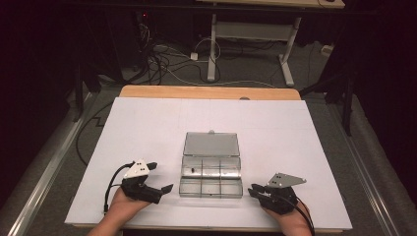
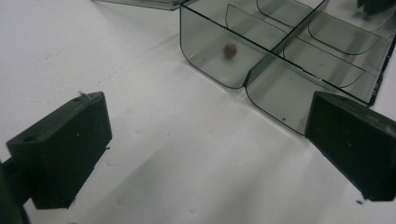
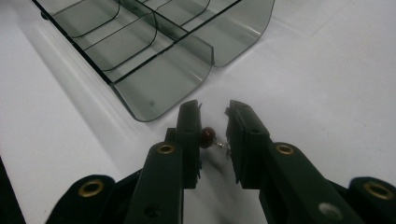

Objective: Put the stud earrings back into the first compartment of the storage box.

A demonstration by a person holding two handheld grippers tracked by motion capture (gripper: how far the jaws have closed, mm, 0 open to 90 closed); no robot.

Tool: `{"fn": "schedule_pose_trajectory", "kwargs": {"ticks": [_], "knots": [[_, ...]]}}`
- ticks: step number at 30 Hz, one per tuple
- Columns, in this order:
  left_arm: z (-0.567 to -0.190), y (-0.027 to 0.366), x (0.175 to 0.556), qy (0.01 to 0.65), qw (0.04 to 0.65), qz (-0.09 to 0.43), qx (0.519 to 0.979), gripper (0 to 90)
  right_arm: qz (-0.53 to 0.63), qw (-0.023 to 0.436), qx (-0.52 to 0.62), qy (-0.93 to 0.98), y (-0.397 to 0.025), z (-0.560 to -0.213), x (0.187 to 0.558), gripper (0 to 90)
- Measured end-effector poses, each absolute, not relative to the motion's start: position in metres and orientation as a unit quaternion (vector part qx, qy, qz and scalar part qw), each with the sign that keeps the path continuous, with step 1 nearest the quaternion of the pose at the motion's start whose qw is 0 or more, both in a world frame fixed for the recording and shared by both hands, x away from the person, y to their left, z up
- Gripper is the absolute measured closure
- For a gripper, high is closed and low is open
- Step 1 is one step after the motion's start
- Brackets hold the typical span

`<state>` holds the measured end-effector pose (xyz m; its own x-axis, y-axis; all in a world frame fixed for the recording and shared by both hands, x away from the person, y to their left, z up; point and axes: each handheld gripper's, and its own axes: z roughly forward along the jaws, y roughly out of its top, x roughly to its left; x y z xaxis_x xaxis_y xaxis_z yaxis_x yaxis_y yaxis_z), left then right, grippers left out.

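A clear smoky plastic box [image 1: 211, 184] with several compartments lies open mid-table, its lid [image 1: 211, 144] laid flat behind it. One small reddish bead [image 2: 229, 49] rests in a far-left compartment; it is a dark speck [image 1: 193, 170] in the high view. My left gripper [image 1: 163, 176] sits left of the box, open, with bare table between its jaws [image 2: 208, 135]. My right gripper [image 1: 252, 190] is low at the box's front right corner [image 3: 163, 79]. In the right gripper view it [image 3: 214, 121] is shut on a dark red bead [image 3: 208, 136] with a short metal pin.
White paper [image 1: 147, 123] covers the wooden table, with open space around the box. The table's front edge [image 1: 206, 228] runs just under the person's hands. Cables and desk legs [image 1: 212, 54] stand on the floor beyond.
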<state>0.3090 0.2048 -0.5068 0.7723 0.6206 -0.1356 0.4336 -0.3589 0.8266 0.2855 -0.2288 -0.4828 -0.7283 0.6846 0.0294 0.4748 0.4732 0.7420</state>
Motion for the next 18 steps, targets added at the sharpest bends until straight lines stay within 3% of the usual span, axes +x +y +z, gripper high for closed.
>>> {"fn": "schedule_pose_trajectory", "kwargs": {"ticks": [18], "knots": [[-0.507, 0.206, 0.309, 0.327, 0.467, 0.1, 0.816, 0.0, 0.431, 0.145, 0.337, 0.824, -0.233, -0.451, 0.285, 75.3]]}}
